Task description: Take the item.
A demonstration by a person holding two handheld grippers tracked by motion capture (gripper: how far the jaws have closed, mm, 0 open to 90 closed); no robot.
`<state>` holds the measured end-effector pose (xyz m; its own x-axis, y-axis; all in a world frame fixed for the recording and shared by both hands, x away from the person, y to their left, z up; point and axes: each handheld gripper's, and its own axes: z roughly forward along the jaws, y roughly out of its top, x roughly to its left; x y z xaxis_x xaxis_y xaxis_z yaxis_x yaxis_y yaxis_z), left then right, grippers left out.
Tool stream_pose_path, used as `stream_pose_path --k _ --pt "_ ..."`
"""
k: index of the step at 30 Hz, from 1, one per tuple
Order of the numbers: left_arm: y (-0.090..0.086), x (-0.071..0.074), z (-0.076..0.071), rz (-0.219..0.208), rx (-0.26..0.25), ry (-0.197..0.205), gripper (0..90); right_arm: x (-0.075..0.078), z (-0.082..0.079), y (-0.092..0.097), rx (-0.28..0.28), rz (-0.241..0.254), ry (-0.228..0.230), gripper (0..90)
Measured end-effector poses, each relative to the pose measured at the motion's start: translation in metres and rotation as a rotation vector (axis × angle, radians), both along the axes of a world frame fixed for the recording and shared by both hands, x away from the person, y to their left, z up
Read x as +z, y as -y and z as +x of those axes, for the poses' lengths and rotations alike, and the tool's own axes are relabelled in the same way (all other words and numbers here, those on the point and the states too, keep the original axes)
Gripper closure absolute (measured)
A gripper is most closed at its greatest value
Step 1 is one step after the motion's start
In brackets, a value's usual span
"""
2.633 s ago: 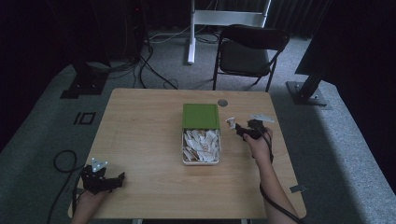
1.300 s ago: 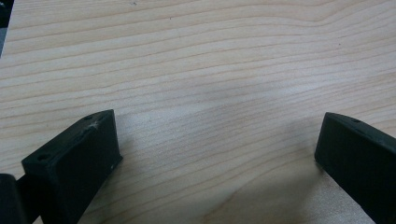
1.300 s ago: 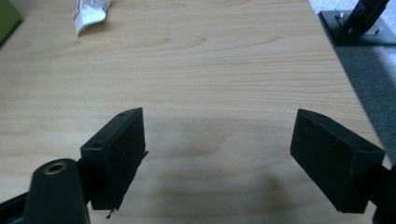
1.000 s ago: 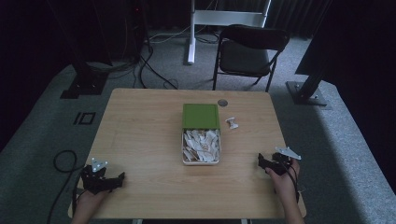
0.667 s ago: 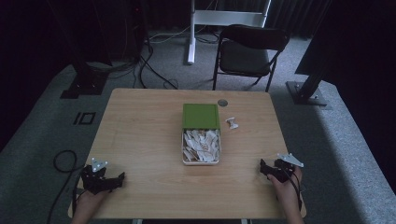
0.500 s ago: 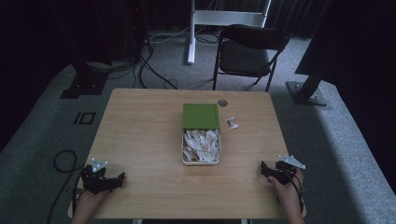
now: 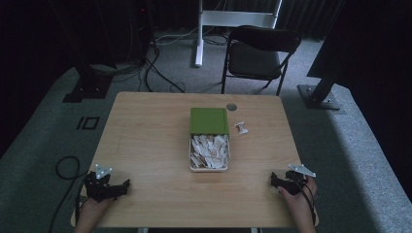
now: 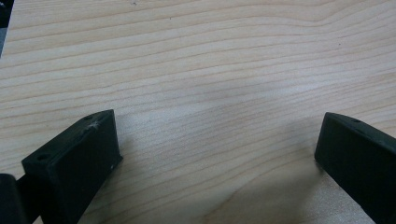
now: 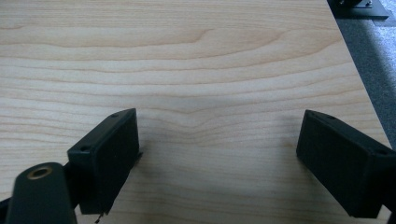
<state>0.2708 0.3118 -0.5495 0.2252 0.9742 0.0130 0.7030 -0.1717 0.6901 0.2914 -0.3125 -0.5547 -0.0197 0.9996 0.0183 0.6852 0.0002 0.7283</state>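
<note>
An open box (image 7: 209, 152) holding several white pieces sits at the table's middle, its green lid (image 7: 209, 120) lying just behind it. A small white piece (image 7: 241, 128) lies on the wood to the right of the lid. My right gripper (image 7: 274, 180) rests low at the front right corner; its jaws have just been opening and stand open over bare wood (image 9: 219, 135). My left gripper (image 7: 125, 185) sits at the front left corner, open, also with only wood between its jaws (image 8: 217, 135).
A small dark round mark (image 7: 231, 107) is near the table's far edge. Behind the table stand a black folding chair (image 7: 260, 54) and a white stand (image 7: 200, 29). Cables lie on the grey carpet at the left.
My right hand has drawn back from beside the green lid to the front right corner, leaving the small white piece on the table. The left hand has not moved.
</note>
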Motion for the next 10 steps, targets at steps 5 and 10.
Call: stream_pose_path --k 5,10 --pt "0.0 0.0 0.0 0.0 0.0 0.0 0.7 -0.0001 0.0 -0.0005 -0.008 0.0 -0.001 11.9" --pt "0.0 0.0001 0.0001 0.0 0.0 0.0 0.7 0.0001 0.0001 -0.0008 -0.012 0.001 -0.002 11.9"
